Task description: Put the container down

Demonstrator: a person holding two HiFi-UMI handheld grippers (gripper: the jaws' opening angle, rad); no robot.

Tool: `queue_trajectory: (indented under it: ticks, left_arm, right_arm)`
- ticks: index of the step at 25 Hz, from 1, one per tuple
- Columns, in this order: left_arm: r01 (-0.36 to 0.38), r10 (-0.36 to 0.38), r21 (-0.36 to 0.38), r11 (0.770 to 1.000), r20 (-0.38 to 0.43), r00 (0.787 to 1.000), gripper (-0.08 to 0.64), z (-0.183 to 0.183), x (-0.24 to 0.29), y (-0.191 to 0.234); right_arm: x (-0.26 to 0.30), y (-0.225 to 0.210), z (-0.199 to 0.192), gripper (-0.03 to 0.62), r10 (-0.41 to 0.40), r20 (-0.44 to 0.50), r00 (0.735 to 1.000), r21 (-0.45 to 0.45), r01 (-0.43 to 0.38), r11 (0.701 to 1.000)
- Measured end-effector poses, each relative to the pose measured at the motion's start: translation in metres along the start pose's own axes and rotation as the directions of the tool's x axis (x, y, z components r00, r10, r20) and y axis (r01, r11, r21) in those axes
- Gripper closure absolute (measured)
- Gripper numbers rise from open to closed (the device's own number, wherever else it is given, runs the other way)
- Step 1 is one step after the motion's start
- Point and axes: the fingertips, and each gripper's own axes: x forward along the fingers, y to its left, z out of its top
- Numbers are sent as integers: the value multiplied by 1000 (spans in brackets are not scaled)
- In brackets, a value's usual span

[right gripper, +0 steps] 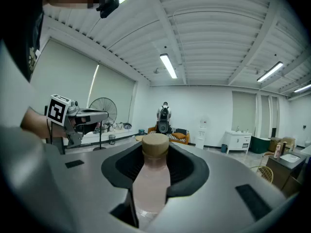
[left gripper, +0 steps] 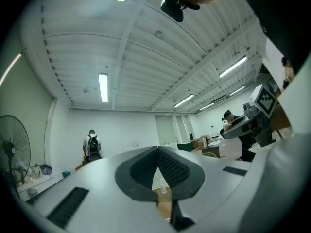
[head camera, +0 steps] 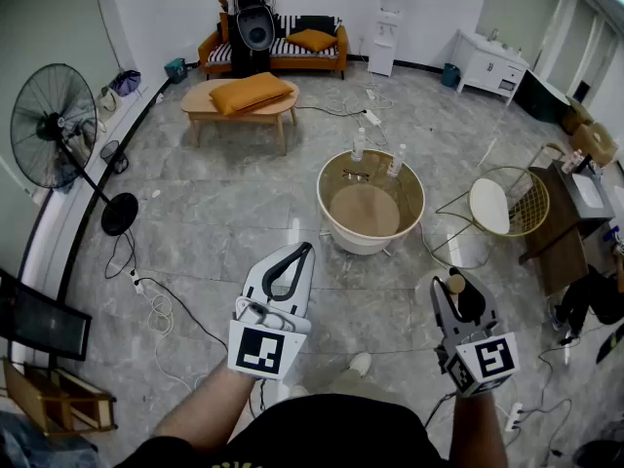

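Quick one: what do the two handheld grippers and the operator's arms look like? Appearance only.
Both the left gripper and right gripper: pale grey shells, black ribbed jaw pads, each with a white cube bearing black square markers. Wearer has a black top; forearms bare.

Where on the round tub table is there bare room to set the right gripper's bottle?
Bare: the tan middle and near side of the tub table, up to its front rim. Crowded: the far rim, with the left bottle, the right bottle and a small dark item.

A standing fan [head camera: 51, 125] stands left of a round tub [head camera: 370, 201].
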Motion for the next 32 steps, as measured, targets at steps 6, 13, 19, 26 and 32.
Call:
queue_trajectory:
  ticks: [6,13,19,26,32]
  left_arm:
    - [-4,3,32,999,33,999,545,0,51,3]
    - [6,-7,41,999,17,1000,545,-9,96,-2]
    - [2,-1,37,999,-7,1000,545,-15,126,-7]
    - [-6,6,-4,1000,-20,1000,545,-19,155,-19]
    - [-25,24,-3,1000,-18,1000,545,-16,178,-34]
  right_arm:
    - [36,-36,2,445,13,16,1000,5,-13,1000]
    - [66,-69,3,445,33,21,999,3,-33,999]
    - [81,-96,5,445,39,24,999,4,-39,999]
    - [87,-124,-3,445,60,1,998,12,-60,998]
    - [86,-151,-3,445,64,19,998,11,-65,998]
